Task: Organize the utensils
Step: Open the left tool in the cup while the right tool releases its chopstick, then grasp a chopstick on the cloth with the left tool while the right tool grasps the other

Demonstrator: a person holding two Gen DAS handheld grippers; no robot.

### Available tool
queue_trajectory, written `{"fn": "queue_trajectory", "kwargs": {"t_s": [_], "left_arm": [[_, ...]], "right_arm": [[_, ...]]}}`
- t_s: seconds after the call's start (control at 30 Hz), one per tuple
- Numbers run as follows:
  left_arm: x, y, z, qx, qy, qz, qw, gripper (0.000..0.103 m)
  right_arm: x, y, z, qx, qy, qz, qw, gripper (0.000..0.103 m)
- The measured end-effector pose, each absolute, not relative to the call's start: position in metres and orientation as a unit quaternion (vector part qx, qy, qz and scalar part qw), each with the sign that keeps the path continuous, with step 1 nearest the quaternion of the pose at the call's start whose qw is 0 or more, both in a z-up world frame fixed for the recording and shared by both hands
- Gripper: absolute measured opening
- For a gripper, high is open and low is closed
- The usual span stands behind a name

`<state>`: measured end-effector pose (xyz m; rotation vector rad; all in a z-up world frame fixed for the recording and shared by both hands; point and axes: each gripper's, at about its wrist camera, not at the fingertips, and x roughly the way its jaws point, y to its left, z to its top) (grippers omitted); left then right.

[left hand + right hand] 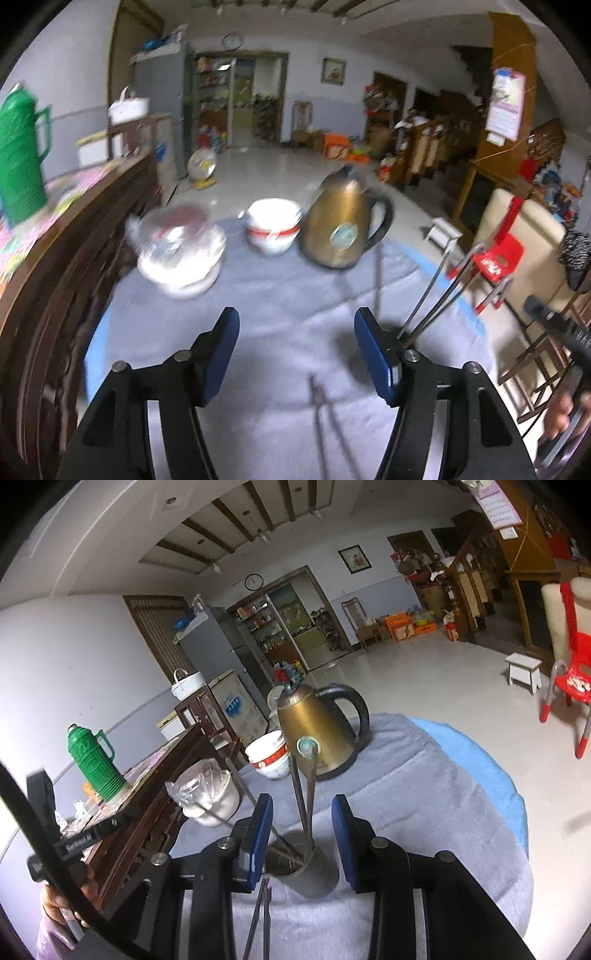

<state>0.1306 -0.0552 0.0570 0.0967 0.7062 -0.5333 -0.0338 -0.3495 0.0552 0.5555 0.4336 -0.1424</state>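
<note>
The left gripper [296,354] fingers [373,354] are standing spread wide over the grey cloth [280,295] covering the tabletop, with nothing between them. The right gripper [302,840] fingers [260,838] are also spread, sitting either side of a grey cup [308,867] without touching it.

Nearest the person, at the near edge of the tabletop, a pair of dark chopsticks [325,421] is lying flat on the cloth below the left gripper; the right wrist view shows them [260,919] just in front of the cup. The cup is standing upright, holding several thin metal utensils [304,794] that are leaning out in different directions; in the left wrist view those utensils [439,288] are rising just beside the left gripper's right finger, and the cup itself is mostly hidden behind it.

Farther back, toward the left edge, a white pot [216,803] covered with crumpled clear plastic is sitting near a dark wooden cabinet [147,805]. Toward the far edge, stacked white bowls [273,227] with red bands are standing beside a bronze kettle [341,225] with a black handle. On the cabinet a green flask [92,762] is standing upright.
</note>
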Motion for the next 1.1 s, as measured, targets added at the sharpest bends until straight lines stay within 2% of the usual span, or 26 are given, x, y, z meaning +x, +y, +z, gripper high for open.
{"fn": "queue_trajectory", "kwargs": {"t_s": [0.2, 0.4, 0.63, 0.73, 0.8, 0.97, 1.1], "left_arm": [[0.106, -0.014, -0.015, 0.044, 0.428, -0.209, 0.878, 0.066], [0.071, -0.009, -0.081, 0.052, 0.49, -0.209, 0.845, 0.066], [0.041, -0.02, -0.119, 0.051, 0.521, -0.244, 0.817, 0.066], [0.03, -0.025, -0.128, 0.051, 0.525, -0.268, 0.806, 0.057], [0.029, -0.025, -0.135, 0.048, 0.535, -0.27, 0.799, 0.041], [0.03, -0.014, -0.139, 0.031, 0.549, -0.264, 0.793, 0.04], [0.03, -0.015, -0.135, 0.03, 0.549, -0.282, 0.786, 0.04]], "right_arm": [[-0.043, -0.326, 0.015, 0.254, 0.269, -0.064, 0.927, 0.037], [-0.031, -0.289, -0.04, 0.256, 0.346, -0.034, 0.902, 0.037], [0.003, -0.231, -0.097, 0.217, 0.432, 0.007, 0.875, 0.031], [0.016, -0.218, -0.114, 0.213, 0.455, 0.019, 0.865, 0.029], [0.027, -0.211, -0.122, 0.209, 0.463, 0.03, 0.861, 0.029], [0.055, -0.19, -0.131, 0.187, 0.478, 0.043, 0.857, 0.027], [0.07, -0.183, -0.141, 0.179, 0.496, 0.035, 0.849, 0.02]]}}
